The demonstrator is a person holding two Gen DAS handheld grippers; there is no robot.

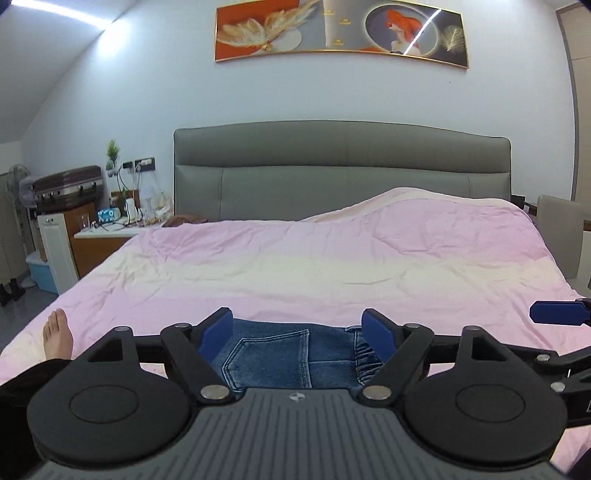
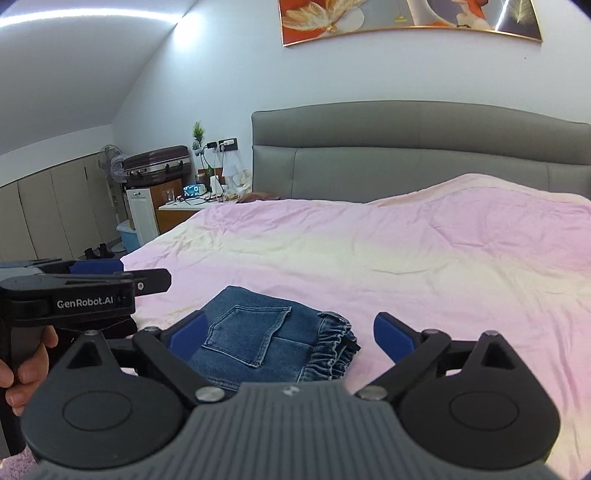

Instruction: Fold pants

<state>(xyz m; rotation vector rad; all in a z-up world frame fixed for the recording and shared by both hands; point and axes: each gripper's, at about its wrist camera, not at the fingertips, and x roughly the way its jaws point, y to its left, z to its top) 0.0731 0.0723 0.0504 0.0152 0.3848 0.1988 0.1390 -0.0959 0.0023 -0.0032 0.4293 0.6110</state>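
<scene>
Right wrist view: folded pants (image 2: 266, 343) on bed (image 2: 406, 266), below spread right claw (image 2: 291, 334); left claw (image 1: 297, 330) spread, empty.

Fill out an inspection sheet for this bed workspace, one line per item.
Surface: pink and cream duvet covering the bed, wrinkled, raised in a hump near the grey headboard.
Job's things: blue denim pants lying in a compact folded stack near the bed's near edge, back pocket up, elastic waistband to the right.
Clutter: nothing seen on the duvet besides the pants.
Grippers: left gripper open, right gripper open, neither gripping the pants.
Cables: chargers and cords at the wall sockets, trailing onto the nightstand.
Surroundings: suitcase, fan, wall painting, a bare foot at the bed's left edge.
</scene>
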